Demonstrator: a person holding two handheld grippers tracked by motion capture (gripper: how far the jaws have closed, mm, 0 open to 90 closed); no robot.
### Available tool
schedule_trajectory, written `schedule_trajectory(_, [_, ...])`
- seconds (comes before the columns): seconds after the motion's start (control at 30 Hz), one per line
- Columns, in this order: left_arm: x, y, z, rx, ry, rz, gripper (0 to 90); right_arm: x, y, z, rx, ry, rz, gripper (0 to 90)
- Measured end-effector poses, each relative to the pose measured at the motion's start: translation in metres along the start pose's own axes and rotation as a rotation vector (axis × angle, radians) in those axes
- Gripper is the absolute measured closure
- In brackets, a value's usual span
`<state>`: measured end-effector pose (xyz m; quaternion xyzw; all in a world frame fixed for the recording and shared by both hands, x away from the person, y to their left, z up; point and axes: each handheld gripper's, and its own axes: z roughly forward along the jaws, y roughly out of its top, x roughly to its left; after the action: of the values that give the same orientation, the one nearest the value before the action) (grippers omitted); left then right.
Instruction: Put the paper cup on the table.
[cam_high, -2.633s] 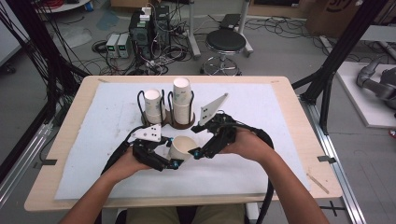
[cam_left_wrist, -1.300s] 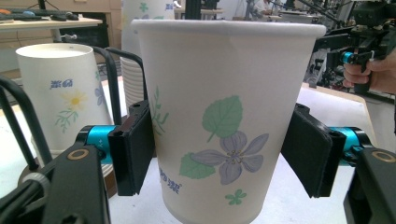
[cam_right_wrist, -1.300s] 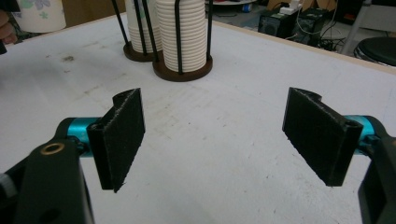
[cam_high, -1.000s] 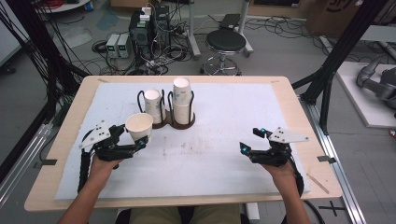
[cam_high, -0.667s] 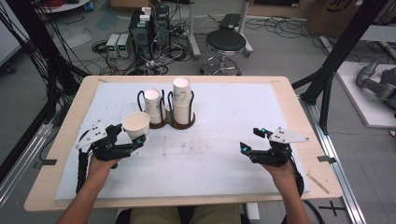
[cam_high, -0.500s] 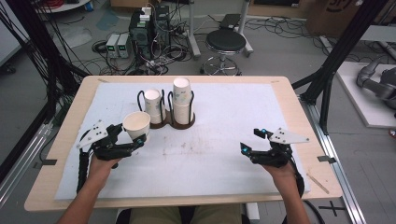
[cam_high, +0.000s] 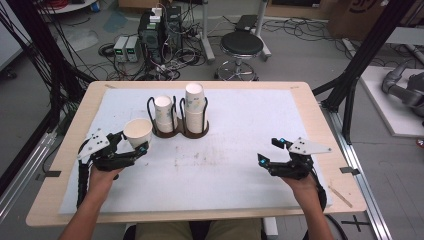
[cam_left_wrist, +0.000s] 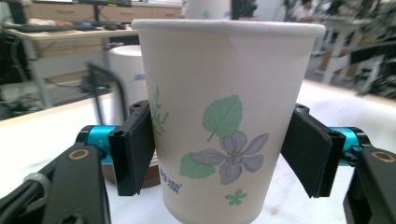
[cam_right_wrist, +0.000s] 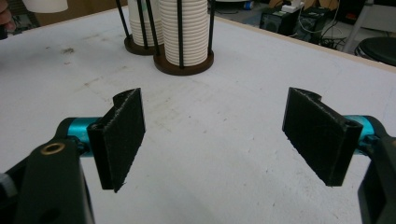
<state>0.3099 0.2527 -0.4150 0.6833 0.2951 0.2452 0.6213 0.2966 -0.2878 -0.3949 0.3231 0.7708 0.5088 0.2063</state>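
Observation:
A white paper cup with a leaf and flower print stands upright between the jaws of my left gripper, which is shut on its sides at the table's left. The same gripper has a black pad pressed on each side of the cup. Just beyond it, a dark wire holder keeps two stacks of white cups, a short one and a taller one. My right gripper hovers at the table's right, open and holding nothing.
A white mat covers the wooden table. In the right gripper view the cup stacks stand well ahead on the stained mat. Behind the table are a stool, electronics and cables on the floor.
Earlier both grippers met at the table's middle around the cup. They have since parted: the left carried the cup to the left, and the right sits open at the right.

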Motion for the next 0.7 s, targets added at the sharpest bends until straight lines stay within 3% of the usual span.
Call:
schedule_trajectory(0.33, [0.027,-0.011,-0.007,0.011,0.097,-0.008,31.3,0.002,0.000,0.004,0.013,0.011,-0.003,21.9])
schedule_trajectory(0.53, [0.043,-0.023,-0.005,0.061,0.139,-0.050,31.3,0.003,0.000,0.005,0.017,0.017,-0.003,21.9])
schedule_trajectory(0.7, [0.051,-0.029,-0.001,0.118,0.168,-0.059,31.7,0.004,0.000,0.005,0.018,0.016,-0.001,21.9])
